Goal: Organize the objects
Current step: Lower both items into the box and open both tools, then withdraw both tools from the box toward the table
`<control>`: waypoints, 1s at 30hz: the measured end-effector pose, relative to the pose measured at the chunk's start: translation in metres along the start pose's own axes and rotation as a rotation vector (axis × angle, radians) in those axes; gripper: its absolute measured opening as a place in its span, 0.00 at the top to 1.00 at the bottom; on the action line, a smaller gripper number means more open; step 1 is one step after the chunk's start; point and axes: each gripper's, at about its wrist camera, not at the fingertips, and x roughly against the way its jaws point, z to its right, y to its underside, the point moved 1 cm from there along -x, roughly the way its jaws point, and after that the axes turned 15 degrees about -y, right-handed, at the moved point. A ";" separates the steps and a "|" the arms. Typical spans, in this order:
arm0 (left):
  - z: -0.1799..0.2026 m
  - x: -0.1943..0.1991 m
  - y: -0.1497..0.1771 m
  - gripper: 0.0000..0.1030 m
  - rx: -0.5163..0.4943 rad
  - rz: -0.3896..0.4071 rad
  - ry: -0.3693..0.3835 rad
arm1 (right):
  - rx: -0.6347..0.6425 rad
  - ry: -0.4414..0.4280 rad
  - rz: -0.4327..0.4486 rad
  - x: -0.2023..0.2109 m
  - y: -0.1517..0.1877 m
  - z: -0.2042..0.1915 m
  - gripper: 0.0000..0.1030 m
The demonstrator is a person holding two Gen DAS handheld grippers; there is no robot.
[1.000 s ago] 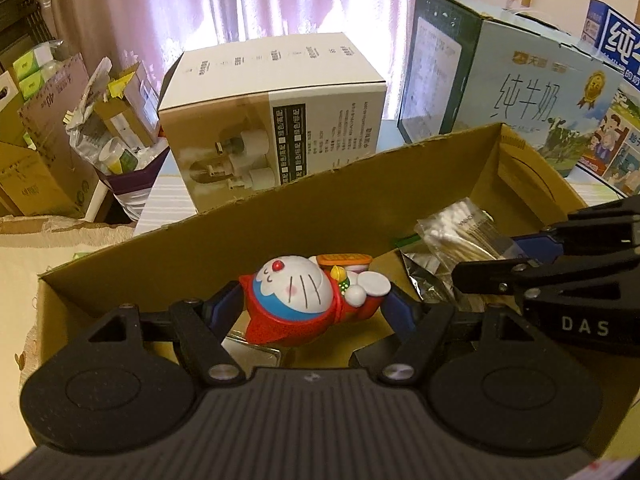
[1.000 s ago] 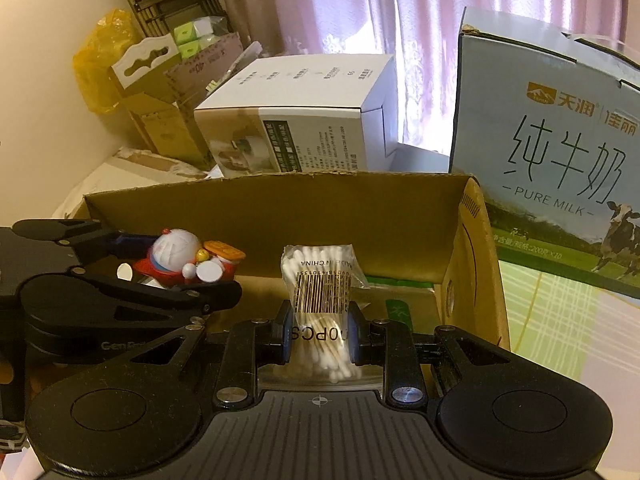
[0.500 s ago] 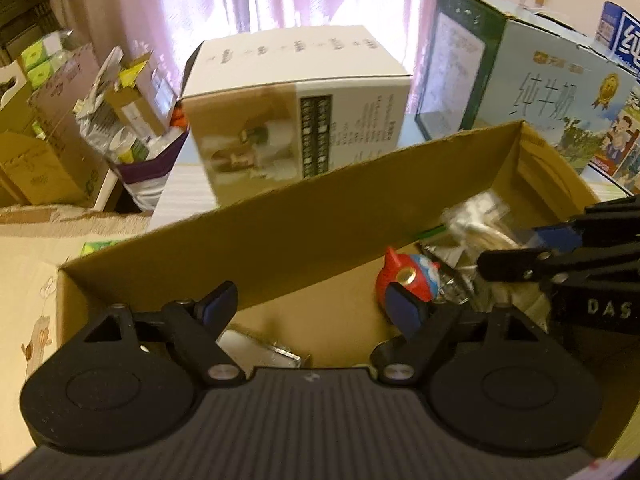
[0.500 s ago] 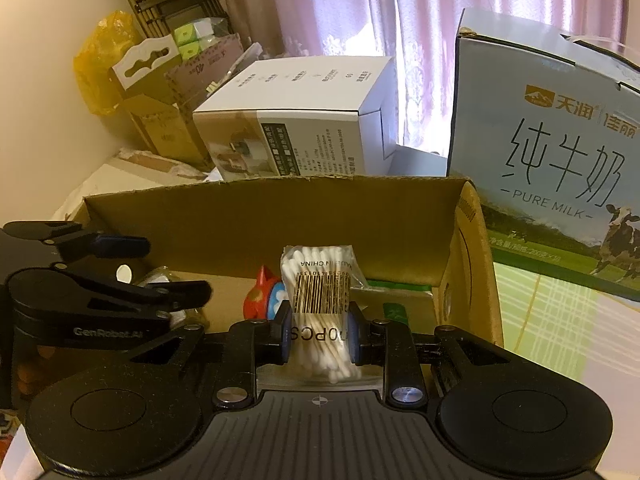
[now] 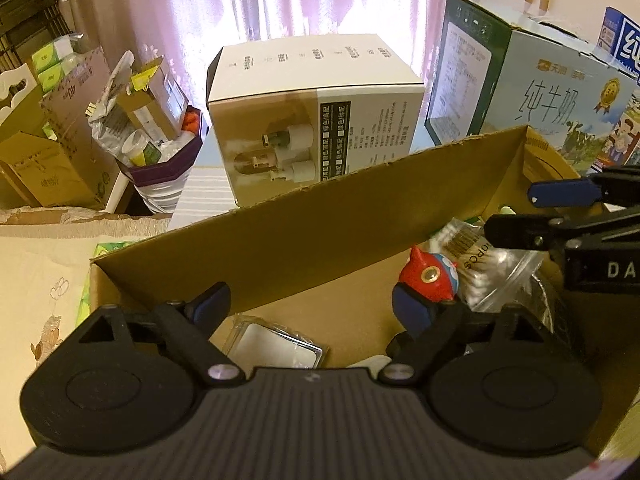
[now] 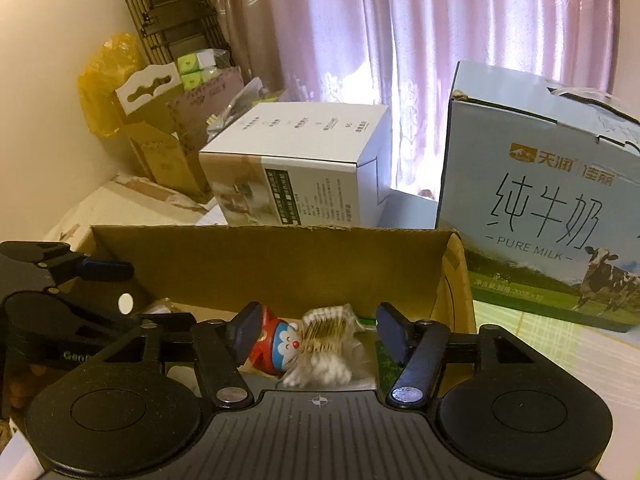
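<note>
A red-and-blue cat figurine (image 5: 430,276) lies on its side on the floor of an open cardboard box (image 5: 320,232). A clear bag of cotton swabs (image 5: 480,264) rests against it. My left gripper (image 5: 312,308) hangs over the box with its jaws opening and nothing between them; its right fingertip is just in front of the figurine. In the right wrist view my right gripper (image 6: 320,330) has its jaws opening. The swab bag (image 6: 324,344) lies loose below and between them, beside the figurine (image 6: 276,346), and the pads do not press on it.
A small clear flat case (image 5: 276,344) lies on the box floor at the left. Behind the box stand a white product carton (image 6: 296,172) and a blue milk carton (image 6: 540,208). Stacked boxes and bags (image 5: 60,140) fill the far left, before pink curtains.
The left gripper let the figurine drop into the box and spread wider. The right gripper came off the swab bag, which fell next to the figurine.
</note>
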 end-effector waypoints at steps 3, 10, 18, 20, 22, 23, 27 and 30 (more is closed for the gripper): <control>-0.002 0.005 0.001 0.15 0.008 0.004 0.003 | 0.006 -0.009 -0.005 0.007 0.005 -0.003 0.38; -0.007 0.021 0.005 0.12 0.020 0.014 0.009 | -0.002 -0.013 0.009 0.031 0.019 -0.010 0.36; -0.011 0.047 0.013 0.12 0.035 0.028 0.024 | -0.031 -0.024 0.042 0.056 0.028 -0.024 0.35; -0.011 0.055 0.016 0.12 0.040 0.030 0.029 | -0.035 -0.027 0.050 0.063 0.031 -0.029 0.35; -0.012 0.064 0.018 0.12 0.045 0.033 0.031 | -0.037 -0.030 0.058 0.069 0.033 -0.034 0.35; -0.012 0.068 0.020 0.12 0.049 0.032 0.031 | -0.037 -0.030 0.061 0.072 0.035 -0.037 0.35; -0.015 0.087 0.028 0.12 0.068 0.037 0.033 | -0.044 -0.036 0.078 0.085 0.040 -0.048 0.35; -0.017 0.103 0.034 0.12 0.079 0.050 0.033 | -0.045 -0.043 0.085 0.093 0.045 -0.056 0.35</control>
